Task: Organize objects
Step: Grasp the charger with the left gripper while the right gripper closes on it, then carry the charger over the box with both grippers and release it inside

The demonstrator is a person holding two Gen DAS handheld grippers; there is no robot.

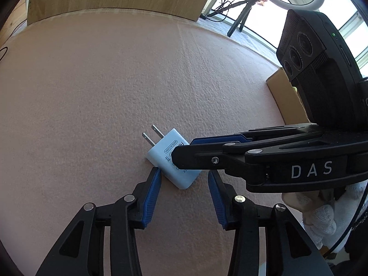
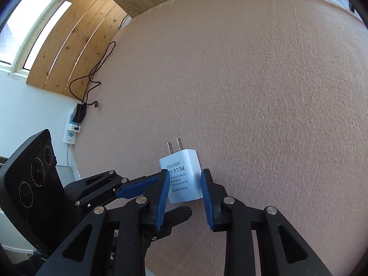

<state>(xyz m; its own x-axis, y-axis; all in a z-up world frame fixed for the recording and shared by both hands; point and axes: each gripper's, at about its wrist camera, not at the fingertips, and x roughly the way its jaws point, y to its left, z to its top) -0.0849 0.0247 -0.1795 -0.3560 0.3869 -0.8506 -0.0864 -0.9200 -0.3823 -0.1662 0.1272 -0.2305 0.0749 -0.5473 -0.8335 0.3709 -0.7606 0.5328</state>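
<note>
L claw [image 1: 182, 176] apart, charger [image 1: 173, 161] between pads; left pad touches its edge, right pad clear. R claw [image 2: 182, 185] straddles the same white charger [image 2: 184, 179], pads against its sides, looks clamped. Charger lies flat on pink bench [image 1: 103, 87], prongs pointing away. Cardboard box [image 1: 285, 96] farther right.

The white adapter [image 2: 181, 177] carries small print — "MADE IN CHINA", "FC", "CE", "AC/DC ADAPTER" and lines starting "INPUT" and "OUTPUT", their figures too small to read. The right gripper [image 1: 184, 149] reads "DAS" in white.
</note>
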